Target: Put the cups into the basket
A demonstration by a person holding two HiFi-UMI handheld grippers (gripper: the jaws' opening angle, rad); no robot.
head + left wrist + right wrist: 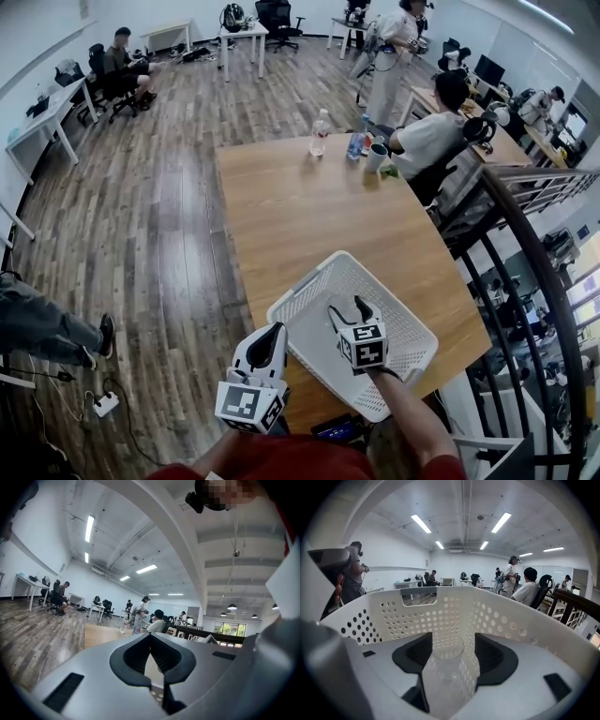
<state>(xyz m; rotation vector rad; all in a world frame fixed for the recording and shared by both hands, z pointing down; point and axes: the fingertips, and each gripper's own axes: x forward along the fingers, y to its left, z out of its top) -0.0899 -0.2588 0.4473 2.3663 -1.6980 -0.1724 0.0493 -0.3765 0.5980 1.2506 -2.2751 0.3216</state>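
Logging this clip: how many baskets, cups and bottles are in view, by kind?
Baskets: 1, the white perforated plastic basket
Cups: 2, a clear plastic cup inside the basket and a white cup at the far end of the wooden table
Bottles: 2, a clear plastic bottle and a blue-labelled bottle
Total: 5

White perforated basket (pixel 305 281); clear cup (pixel 445 679); tan wood table (pixel 300 206).

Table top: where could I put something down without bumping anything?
The table is bare wood through its middle, from the bottles and white cup at the far end down to the basket. Crowded: that far end, and the basket, where the right gripper straddles a clear cup.
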